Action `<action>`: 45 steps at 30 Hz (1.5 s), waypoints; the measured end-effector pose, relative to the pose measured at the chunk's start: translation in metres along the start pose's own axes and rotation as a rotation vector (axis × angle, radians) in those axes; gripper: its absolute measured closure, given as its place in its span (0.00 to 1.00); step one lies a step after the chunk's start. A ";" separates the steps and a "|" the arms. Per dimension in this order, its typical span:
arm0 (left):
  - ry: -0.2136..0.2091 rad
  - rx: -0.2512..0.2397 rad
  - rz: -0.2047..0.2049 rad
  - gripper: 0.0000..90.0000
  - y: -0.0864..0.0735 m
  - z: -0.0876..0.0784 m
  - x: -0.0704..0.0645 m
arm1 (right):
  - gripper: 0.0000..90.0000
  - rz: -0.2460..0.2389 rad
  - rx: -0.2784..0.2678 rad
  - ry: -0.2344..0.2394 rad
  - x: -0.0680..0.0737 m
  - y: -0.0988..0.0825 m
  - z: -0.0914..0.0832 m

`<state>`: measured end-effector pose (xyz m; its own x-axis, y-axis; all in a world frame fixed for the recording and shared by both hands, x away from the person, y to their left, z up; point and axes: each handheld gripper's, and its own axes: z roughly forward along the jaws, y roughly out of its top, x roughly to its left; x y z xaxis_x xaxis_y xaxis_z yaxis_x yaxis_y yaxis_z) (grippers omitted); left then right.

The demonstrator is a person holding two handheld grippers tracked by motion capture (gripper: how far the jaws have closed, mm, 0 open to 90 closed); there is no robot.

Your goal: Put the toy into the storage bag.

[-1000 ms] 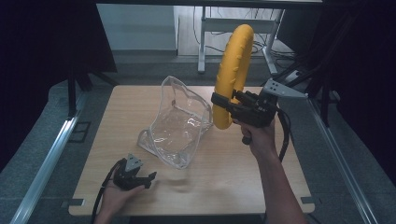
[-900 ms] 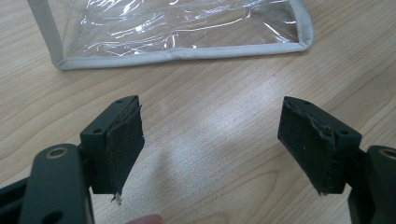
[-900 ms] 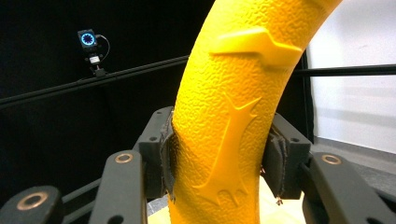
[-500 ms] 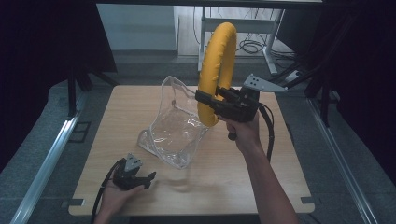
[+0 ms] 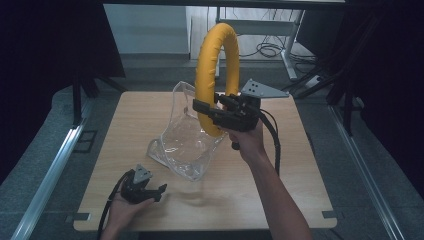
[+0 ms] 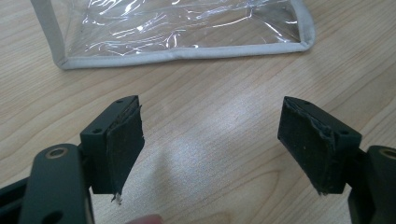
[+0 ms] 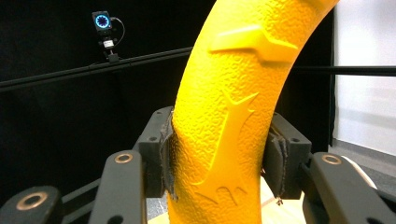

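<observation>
Resting at the near left of the table [image 5: 300, 165], the left gripper [image 5: 159, 190] lies low in the person's left hand [image 5: 122, 207], pointing right along the wood. Its jaws stand wide apart with nothing between them; in the left gripper view the two worn black pads [image 6: 123, 140] frame bare table, and the grey-trimmed bottom edge of the bag [image 6: 187, 51] lies just beyond them, apart from both pads.

Moving to the middle, the clear plastic bag [image 5: 187, 137] stands upright on the table, mouth up, its far wall rising higher than the near one. No writing can be made out on it.

Over to the right now: the right gripper [image 5: 207, 111] is held up off the table in the right hand [image 5: 247, 142], pointing left, its jaws clamped on the yellow ring [image 5: 210, 65]. The ring stands upright on edge, lifted above and just right of the bag's mouth, its lower arc in front of the bag's right wall. In the right gripper view the pads [image 7: 166, 156] press in on both sides of the ring [image 7: 224, 121], which has a pebbled skin with raised markings moulded into it: a bar higher up, a branching shape, small marks near the bottom. None of it reads as letters or a brand.
</observation>
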<state>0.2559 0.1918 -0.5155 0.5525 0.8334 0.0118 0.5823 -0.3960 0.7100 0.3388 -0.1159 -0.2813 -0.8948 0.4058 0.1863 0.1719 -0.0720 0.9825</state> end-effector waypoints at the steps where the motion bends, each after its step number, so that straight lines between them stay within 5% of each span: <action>1: 0.000 -0.001 0.000 0.25 0.000 0.000 0.000 | 0.56 0.001 -0.001 -0.001 0.001 0.001 0.000; 10: 0.000 -0.004 -0.001 0.25 0.000 -0.001 0.001 | 0.56 -0.008 -0.030 0.001 0.005 0.009 -0.001; 24: 0.003 -0.006 -0.003 0.25 0.000 -0.001 0.001 | 0.56 0.009 -0.040 0.066 0.015 0.008 0.010; 45: 0.005 -0.002 -0.001 0.25 0.000 -0.001 0.002 | 0.56 0.054 -0.003 0.142 0.022 -0.017 0.030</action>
<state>0.2560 0.1938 -0.5151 0.5492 0.8356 0.0144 0.5816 -0.3945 0.7114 0.3284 -0.0789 -0.2940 -0.9334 0.2687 0.2377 0.2205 -0.0928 0.9710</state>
